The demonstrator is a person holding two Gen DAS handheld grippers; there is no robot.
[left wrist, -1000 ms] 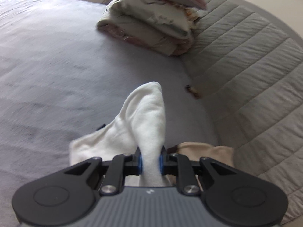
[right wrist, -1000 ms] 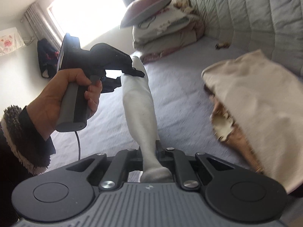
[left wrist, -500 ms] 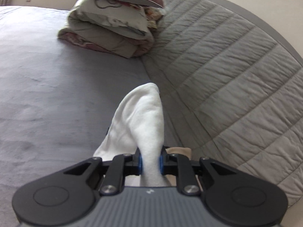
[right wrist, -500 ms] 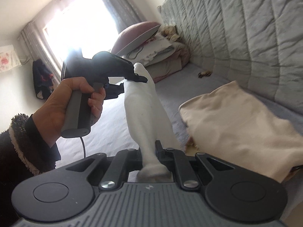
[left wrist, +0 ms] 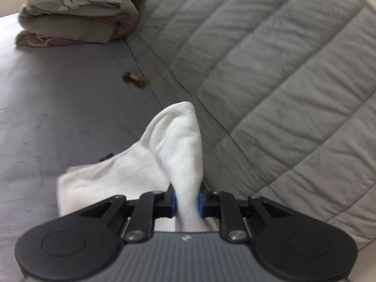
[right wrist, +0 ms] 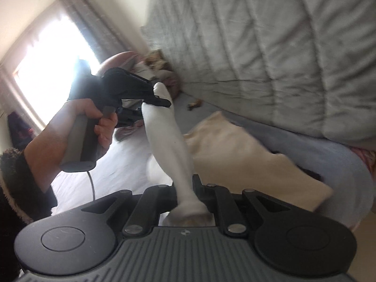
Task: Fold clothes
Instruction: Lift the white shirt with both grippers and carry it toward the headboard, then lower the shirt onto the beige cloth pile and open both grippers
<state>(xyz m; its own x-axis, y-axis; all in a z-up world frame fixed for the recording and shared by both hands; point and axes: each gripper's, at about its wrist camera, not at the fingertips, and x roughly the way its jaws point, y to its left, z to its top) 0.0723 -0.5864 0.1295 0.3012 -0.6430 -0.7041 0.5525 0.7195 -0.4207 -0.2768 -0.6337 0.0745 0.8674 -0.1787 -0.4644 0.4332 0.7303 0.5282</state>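
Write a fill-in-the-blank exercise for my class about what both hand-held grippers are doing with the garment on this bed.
1. The colour of the garment held by the left hand-held gripper is ____.
2. The right hand-held gripper is shut on the ____ garment as the left.
3. The beige cloth lies on the ____.
4. The folded bedding is stacked beside the quilted ____.

Missing words: white; same; bed; headboard

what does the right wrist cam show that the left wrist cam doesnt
Only the right wrist view shows the hand holding the left gripper, a bright window and a beige cloth. Only the left wrist view shows the folded bedding stack clearly. Both show the white garment pinched by each gripper, the grey bed sheet and the quilted blanket.
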